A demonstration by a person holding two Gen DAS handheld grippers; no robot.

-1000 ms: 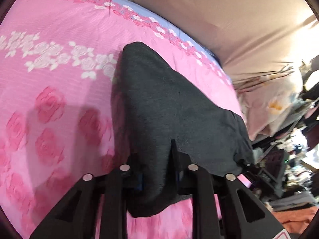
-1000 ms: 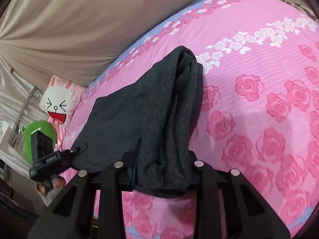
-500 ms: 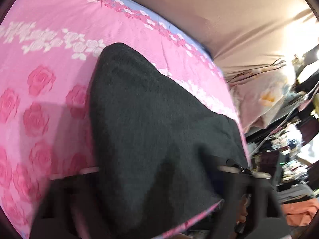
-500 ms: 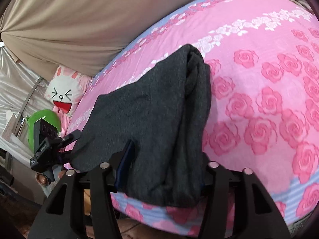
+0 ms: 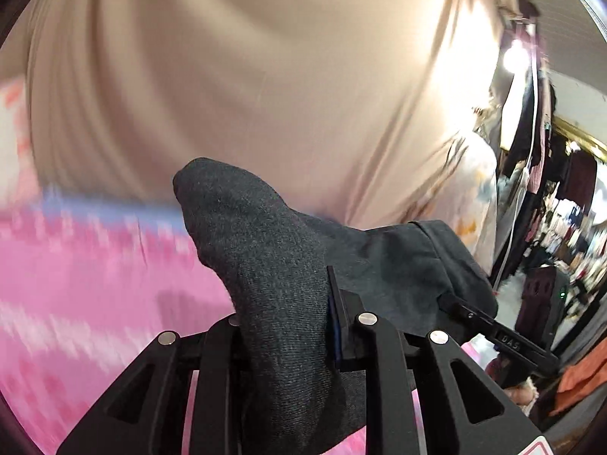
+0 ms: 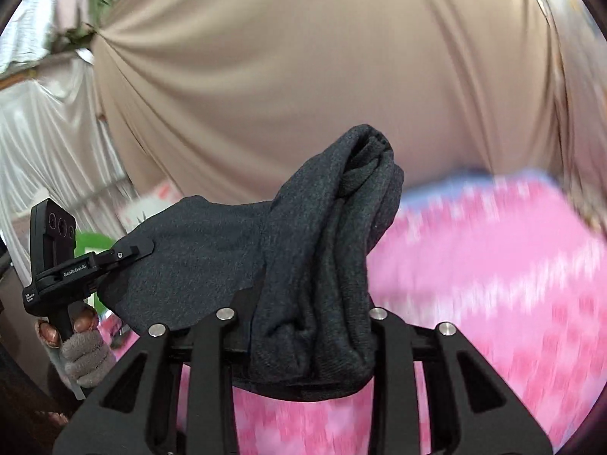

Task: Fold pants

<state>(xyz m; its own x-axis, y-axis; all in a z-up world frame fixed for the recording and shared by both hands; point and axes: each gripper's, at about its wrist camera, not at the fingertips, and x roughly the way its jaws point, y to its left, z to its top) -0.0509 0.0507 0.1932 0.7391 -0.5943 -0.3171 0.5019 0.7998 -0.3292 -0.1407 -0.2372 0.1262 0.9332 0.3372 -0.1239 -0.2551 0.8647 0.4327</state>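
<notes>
The dark grey pants (image 5: 258,235) hang folded between both grippers, lifted above the pink rose bedsheet (image 5: 95,284). My left gripper (image 5: 282,297) is closing its jaws on a thick bunch of the cloth, which covers its left finger. My right gripper (image 6: 311,303) is closing too, and a rolled bundle of the pants (image 6: 334,208) fills the gap between its fingers. Each gripper shows in the other's view: the right gripper (image 5: 453,301) pinches the far corner, and the left gripper (image 6: 132,251) is held by a hand in a grey fingerless glove (image 6: 81,352).
A beige curtain (image 6: 284,76) fills the background behind the bed (image 6: 493,265). White drapes (image 6: 49,132) and a green object (image 6: 89,242) are at the left. Hanging clothes and cluttered shelves (image 5: 561,220) stand to the right of the bed.
Both grippers have risen and tilted up, lifting the pants off the sheet. The curtain now fills most of both views, and the bed looks blurred.
</notes>
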